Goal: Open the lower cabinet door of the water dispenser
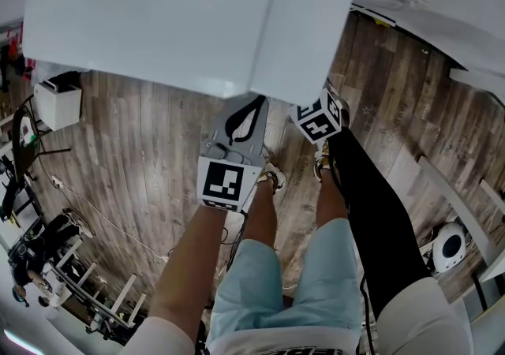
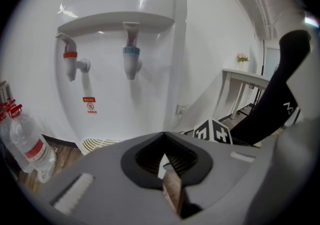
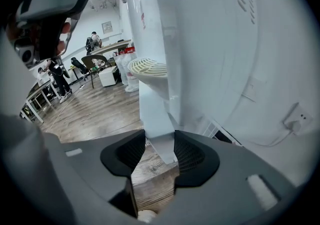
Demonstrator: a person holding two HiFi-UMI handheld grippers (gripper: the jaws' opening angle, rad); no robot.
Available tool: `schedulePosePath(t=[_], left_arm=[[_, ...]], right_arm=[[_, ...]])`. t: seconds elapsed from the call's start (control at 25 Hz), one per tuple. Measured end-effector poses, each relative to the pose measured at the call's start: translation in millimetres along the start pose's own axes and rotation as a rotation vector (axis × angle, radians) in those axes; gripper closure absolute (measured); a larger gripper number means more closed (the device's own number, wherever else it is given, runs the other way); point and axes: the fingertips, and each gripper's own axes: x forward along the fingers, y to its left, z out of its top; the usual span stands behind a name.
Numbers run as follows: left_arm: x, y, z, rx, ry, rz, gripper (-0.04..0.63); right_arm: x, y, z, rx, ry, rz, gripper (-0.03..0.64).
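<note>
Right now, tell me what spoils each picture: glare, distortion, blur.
Head view: the dispenser is washed out white, and glare streaks the floor. Left gripper view: fisheye bends the dispenser, with black corners. Right gripper view: same bend; the door is sharp.

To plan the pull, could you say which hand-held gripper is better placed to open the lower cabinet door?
Right: the right hand-held gripper grips the lower cabinet door by its edge; the left hand-held gripper is shut, empty, clear of the water dispenser.

wood floor (image 1: 150, 148) under water dispenser (image 1: 173, 22)
</note>
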Motion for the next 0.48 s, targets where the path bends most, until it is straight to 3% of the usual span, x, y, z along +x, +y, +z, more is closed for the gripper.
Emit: schedulePosePath(t=[0.48], left_arm=[[-21, 4, -5, -0.016, -0.013, 0.029, 0.538]], right_arm=[[-6, 34, -7, -0.034, 0.008, 0.035, 0.446]])
